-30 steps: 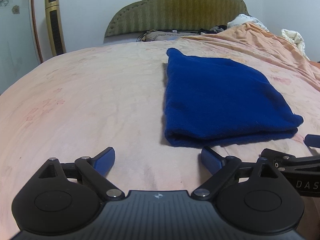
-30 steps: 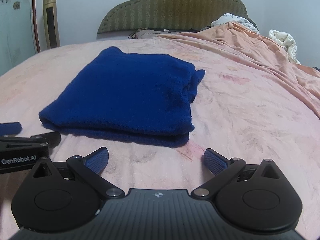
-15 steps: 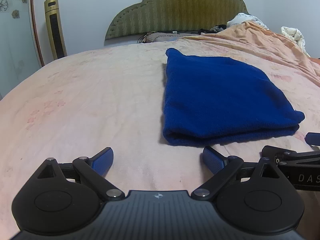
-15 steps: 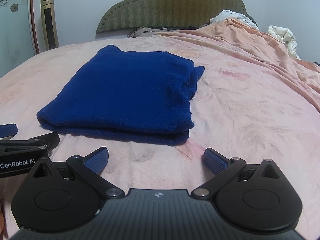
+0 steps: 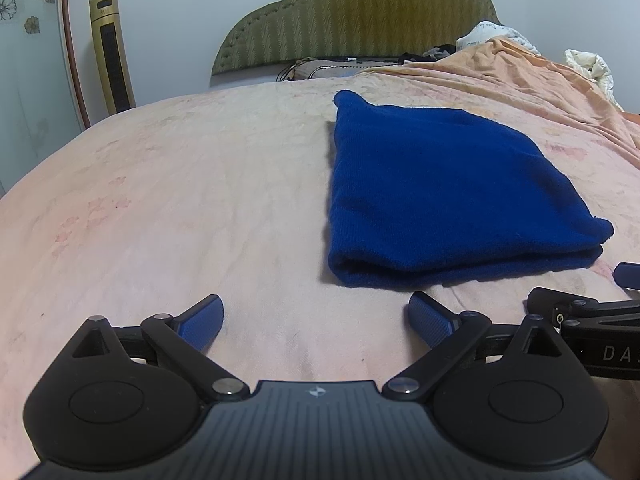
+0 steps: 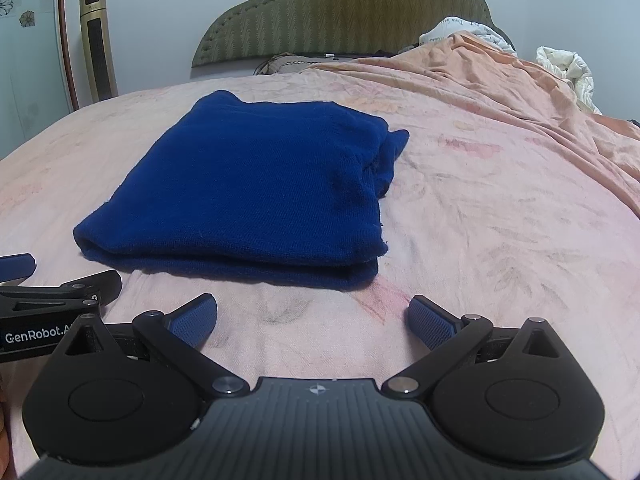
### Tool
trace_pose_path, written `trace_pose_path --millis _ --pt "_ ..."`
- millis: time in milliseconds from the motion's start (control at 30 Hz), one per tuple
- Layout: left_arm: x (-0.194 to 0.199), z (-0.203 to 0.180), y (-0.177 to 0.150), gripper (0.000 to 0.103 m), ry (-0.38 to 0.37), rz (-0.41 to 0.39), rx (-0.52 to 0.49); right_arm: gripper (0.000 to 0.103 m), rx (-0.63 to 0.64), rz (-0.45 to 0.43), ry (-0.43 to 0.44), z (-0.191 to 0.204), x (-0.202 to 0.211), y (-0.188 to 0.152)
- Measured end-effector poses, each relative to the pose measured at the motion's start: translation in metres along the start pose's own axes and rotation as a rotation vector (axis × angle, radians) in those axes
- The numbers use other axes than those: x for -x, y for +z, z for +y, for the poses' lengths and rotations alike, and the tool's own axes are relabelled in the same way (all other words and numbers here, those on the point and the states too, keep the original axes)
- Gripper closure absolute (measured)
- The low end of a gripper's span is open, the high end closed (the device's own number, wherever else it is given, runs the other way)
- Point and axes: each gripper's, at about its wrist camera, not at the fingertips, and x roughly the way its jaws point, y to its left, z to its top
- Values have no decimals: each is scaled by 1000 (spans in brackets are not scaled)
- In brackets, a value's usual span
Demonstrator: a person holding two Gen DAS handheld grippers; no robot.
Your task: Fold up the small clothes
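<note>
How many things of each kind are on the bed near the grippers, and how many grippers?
Folded blue garment: 1
Grippers: 2, the left gripper and the right gripper, both open and empty
Total: 3

folded blue garment (image 6: 256,188), pink bedsheet (image 6: 480,220)

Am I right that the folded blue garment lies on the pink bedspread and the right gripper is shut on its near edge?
Not quite: the right gripper is open and empty, short of the folded blue garment, as the right wrist view shows. The garment does lie on the pink bedspread.
</note>
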Motion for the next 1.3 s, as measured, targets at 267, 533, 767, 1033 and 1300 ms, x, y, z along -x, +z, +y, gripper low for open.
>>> trace_pose_path --millis 267,533,767,1033,1300 --pt "-1 1 -1 3 -3 3 6 0 -1 0 1 -1 0 0" --pt "-1 1 -1 2 -4 5 9 0 -1 0 1 -1 0 0" --pt "-2 2 -1 1 -2 7 13 0 -3 0 -5 0 -1 0" --pt "-2 2 -1 1 -2 8 12 0 -8 3 -24 3 0 -1" --pt "2 0 2 1 9 24 -18 0 -18 4 -32 3 1 0"
